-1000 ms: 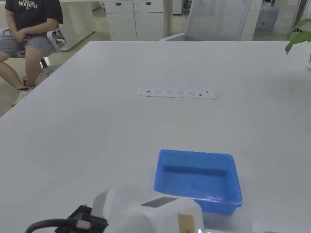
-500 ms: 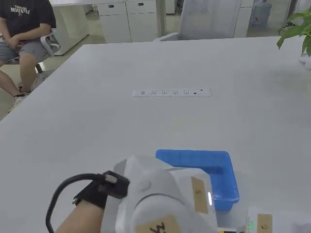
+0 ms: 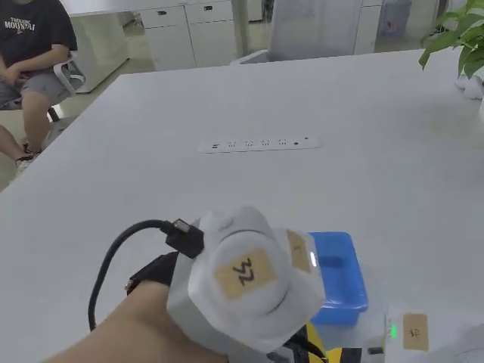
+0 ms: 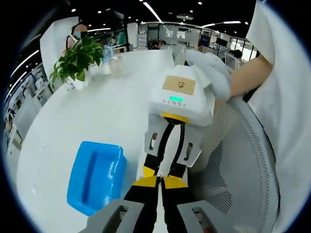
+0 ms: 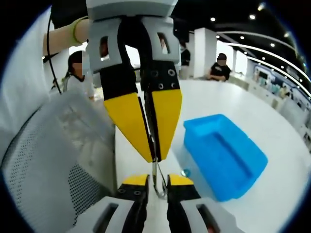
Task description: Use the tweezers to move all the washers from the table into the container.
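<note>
Tweezers [image 5: 156,172] mostly hidden: the upper length is buried between the yellow pads of the left claw [image 5: 155,156], with only a thin metal sliver and a rounded lower end visible in the right gripper view. Long axis runs up-down at frame centre, rounded end down, sitting between the tips of the right claw [image 5: 156,180]. Left claw clenched on them; can't tell the right claw's grip. Head view: left unit's white body covers the near-left of the blue container [image 3: 342,265] on the bench [image 3: 227,204]; right unit cut off at lower right.
</note>
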